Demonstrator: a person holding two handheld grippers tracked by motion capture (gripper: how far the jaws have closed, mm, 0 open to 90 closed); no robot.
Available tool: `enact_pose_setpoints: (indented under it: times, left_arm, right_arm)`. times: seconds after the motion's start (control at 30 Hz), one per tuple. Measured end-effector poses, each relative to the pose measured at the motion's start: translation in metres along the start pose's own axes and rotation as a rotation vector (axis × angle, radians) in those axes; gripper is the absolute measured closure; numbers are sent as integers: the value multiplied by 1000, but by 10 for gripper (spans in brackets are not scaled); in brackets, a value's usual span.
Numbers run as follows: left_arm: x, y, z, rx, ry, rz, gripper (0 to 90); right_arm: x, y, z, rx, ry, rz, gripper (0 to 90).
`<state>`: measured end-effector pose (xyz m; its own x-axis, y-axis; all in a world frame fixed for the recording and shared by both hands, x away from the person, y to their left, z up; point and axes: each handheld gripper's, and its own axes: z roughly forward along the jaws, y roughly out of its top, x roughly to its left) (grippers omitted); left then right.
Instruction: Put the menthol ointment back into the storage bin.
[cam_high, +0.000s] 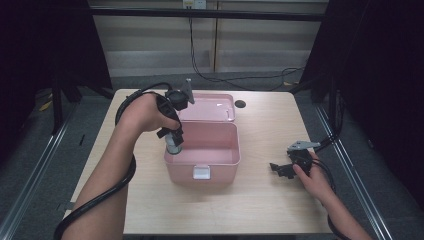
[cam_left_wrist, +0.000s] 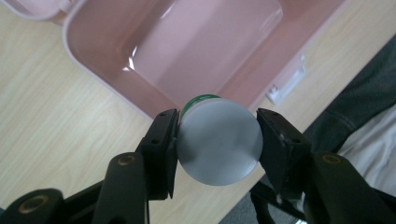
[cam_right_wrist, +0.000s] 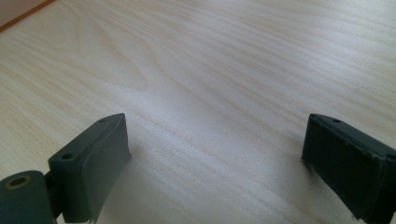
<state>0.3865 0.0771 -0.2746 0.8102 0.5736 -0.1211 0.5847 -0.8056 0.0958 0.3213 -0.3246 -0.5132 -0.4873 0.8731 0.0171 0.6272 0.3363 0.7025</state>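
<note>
Over the near-left corner of the box (cam_high: 220, 150), we have the can (cam_high: 173, 145) clamped in the left claw (cam_high: 174, 141), its jaws pressed against the can's sides. The can hangs upright, long axis vertical, its flat grey end (cam_left_wrist: 218, 142) facing the left claw's camera and its far end pointing down at the box rim, so we judge the drop needs a shift toward the box's middle. Well to the right of the box, the right claw (cam_high: 280, 169) rests low over the worktop (cam_high: 260, 195), jaws wide apart, holding nothing.
</note>
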Motion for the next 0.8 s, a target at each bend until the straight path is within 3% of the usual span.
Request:
enact_pose_setpoints:
  times: [0.3,0.53,0.8]
  left_arm:
    - [1,23,19,8,17,-66,506]
    - [11,33,38,-14,21,-188,506]
    - [22,38,51,-47,21,-273,507]
  right_arm:
    - [0,0,0,0,0,0,69]
    - [0,0,0,-2,-2,-2,69]
    - [0,0,0,-1,-2,-1,69]
